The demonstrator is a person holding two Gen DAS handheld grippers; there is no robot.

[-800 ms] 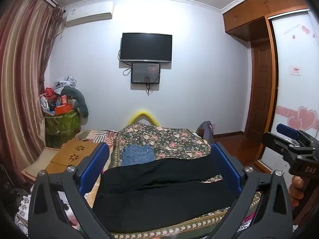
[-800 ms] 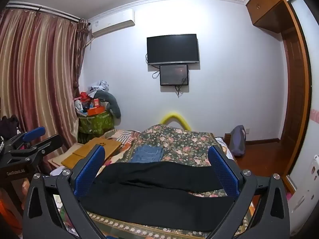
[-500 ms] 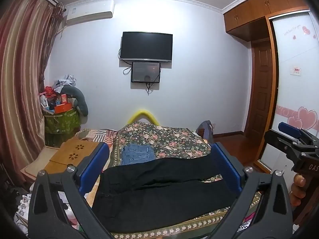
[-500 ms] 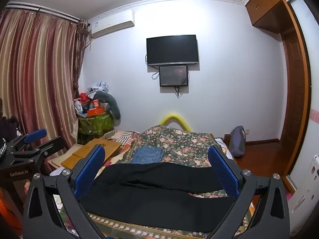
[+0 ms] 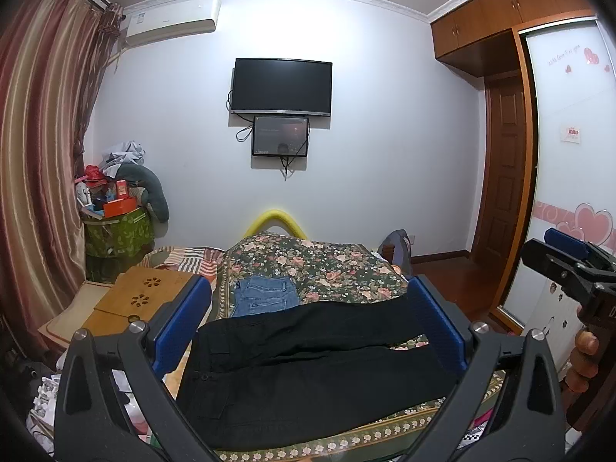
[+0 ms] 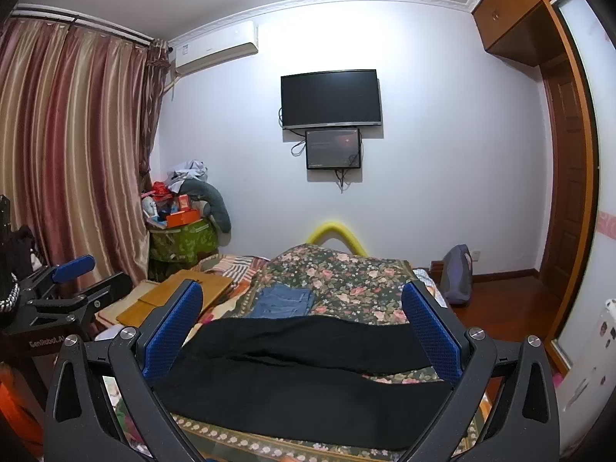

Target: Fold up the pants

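While both claws, left gripper (image 5: 308, 327) and right gripper (image 6: 302, 327), hover wide and empty, black pants (image 5: 315, 369) ahead lie unfolded.

Bed (image 5: 327, 265) covered by a dark floral spread with a pale flower border along its near edge. Black pants (image 5: 308, 369) lie flat across the near part, legs running to the right, slightly parted. Folded blue jeans (image 5: 265, 296) lie just beyond them, toward the left, on the same spread.
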